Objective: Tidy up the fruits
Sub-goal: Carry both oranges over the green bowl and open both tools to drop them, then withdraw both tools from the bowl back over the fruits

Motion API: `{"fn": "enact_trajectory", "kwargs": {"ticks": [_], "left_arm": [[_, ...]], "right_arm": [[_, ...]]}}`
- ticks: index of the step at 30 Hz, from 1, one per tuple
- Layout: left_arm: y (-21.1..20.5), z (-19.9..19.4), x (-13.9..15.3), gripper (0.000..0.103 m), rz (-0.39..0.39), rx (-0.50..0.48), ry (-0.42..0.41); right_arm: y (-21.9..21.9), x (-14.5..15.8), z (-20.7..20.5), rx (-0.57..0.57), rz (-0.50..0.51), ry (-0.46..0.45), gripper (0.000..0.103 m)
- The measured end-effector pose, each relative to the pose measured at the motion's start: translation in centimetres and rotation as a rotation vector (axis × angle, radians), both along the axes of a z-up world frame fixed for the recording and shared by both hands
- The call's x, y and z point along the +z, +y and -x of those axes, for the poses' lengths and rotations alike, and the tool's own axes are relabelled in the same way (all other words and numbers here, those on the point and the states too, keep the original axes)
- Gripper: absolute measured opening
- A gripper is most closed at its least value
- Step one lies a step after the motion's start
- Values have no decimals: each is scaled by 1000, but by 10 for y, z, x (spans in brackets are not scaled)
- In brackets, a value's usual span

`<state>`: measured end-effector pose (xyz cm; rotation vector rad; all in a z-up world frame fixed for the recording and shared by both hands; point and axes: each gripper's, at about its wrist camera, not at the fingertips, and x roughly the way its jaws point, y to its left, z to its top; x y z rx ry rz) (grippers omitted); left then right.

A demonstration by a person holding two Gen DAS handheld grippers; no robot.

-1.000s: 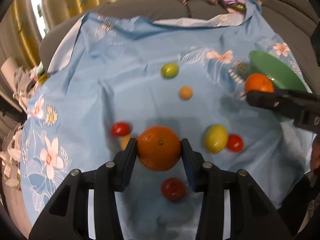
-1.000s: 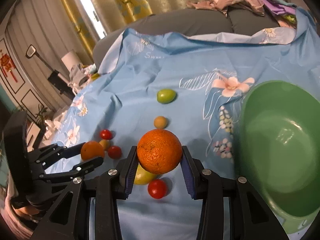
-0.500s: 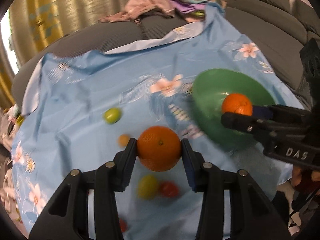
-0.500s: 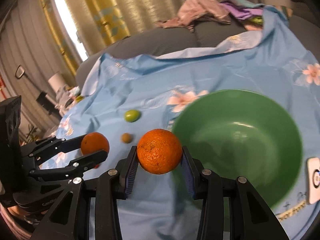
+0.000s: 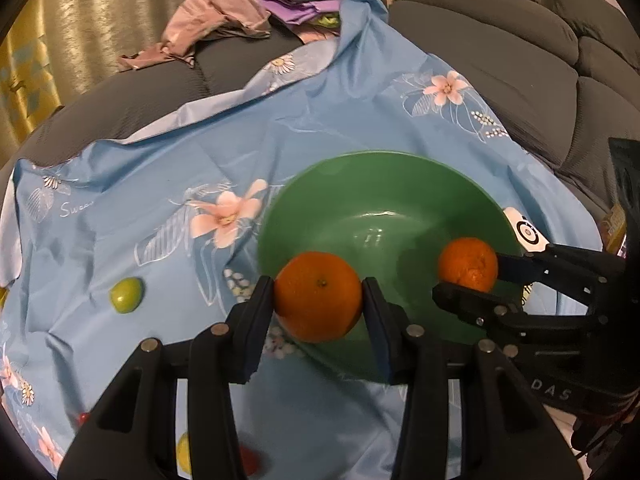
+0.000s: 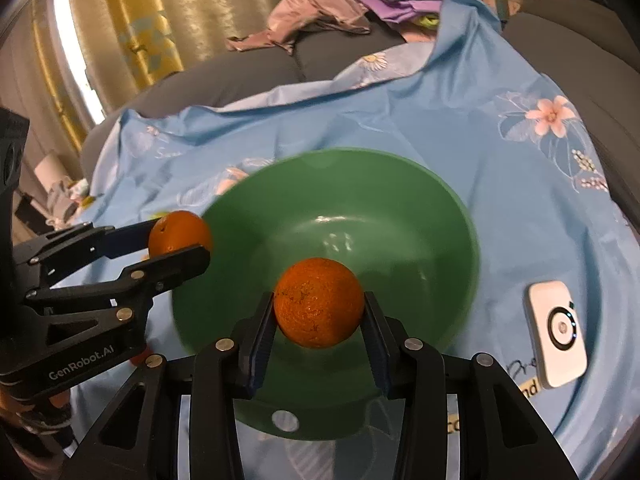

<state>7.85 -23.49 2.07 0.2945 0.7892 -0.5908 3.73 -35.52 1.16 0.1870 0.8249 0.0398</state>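
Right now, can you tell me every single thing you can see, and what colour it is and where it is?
oranges: two, orange, one held in the left gripper, one in the right gripper, both above the bowl
bowl: one, green, empty, on the cloth
cloth: one, light blue with flowers, spread over the sofa
small green fruit: one, on the cloth left of the bowl
white device: one, on the cloth right of the bowl
sofa: grey
clothes: a pile, pink and purple, on the sofa back
left gripper: black, shut on an orange
right gripper: black, shut on an orange
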Motion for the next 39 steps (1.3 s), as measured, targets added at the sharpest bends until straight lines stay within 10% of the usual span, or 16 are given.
{"fn": "enact_trajectory", "kwargs": {"ticks": [6, 19, 39], "left_arm": [[-7, 4, -4, 47, -30, -12, -14], [31, 35, 26, 87, -37, 92, -121], [180, 82, 18, 98, 25, 400, -20]], "right_arm": [[-6, 0, 3, -25, 9, 5, 44], [6, 23, 23, -8, -13, -53, 45], [104, 40, 43, 292, -55, -49, 48]]}}
